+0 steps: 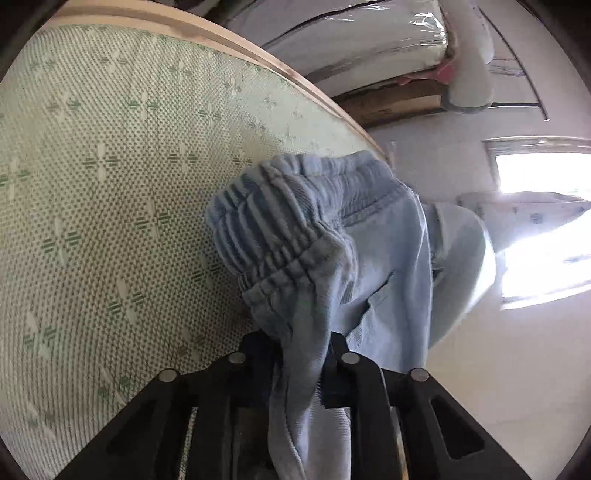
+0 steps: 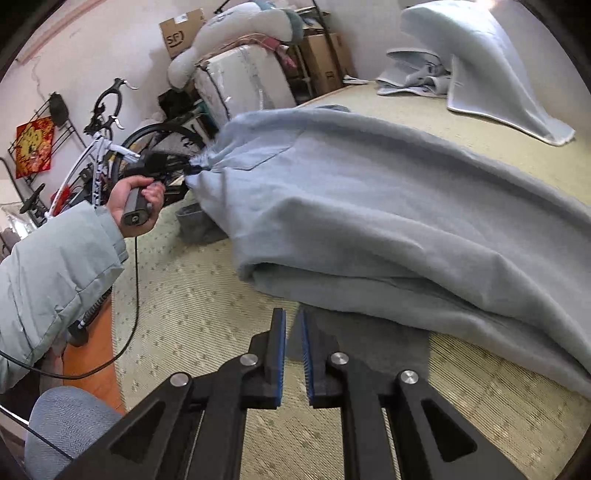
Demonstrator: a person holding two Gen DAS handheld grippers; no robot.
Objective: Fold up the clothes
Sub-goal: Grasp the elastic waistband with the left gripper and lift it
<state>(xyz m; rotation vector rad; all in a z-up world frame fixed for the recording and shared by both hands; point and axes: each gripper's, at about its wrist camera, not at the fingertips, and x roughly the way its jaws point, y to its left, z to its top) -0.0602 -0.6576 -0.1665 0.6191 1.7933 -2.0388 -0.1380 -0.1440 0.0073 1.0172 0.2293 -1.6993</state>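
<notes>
Light blue trousers (image 2: 369,206) lie spread over a green-patterned mat (image 2: 192,306), with a fold along their near edge. In the left wrist view my left gripper (image 1: 299,345) is shut on fabric just below the gathered elastic waistband (image 1: 280,229), which is lifted over the mat (image 1: 110,184). The right wrist view shows that left gripper (image 2: 186,168) in a person's hand (image 2: 135,197), pinching the waistband corner at the mat's left edge. My right gripper (image 2: 293,321) hovers just short of the near fold, its blue pads (image 2: 280,343) a narrow gap apart with nothing between them.
More light blue clothes (image 2: 417,74) and a draped blue cloth (image 2: 495,70) sit at the mat's far right. Beyond the left edge stand a bicycle (image 2: 107,147), cardboard boxes (image 2: 325,62), a plastic-wrapped bundle (image 2: 240,77) and a plush toy (image 2: 236,29). A cable (image 2: 136,295) hangs from the hand.
</notes>
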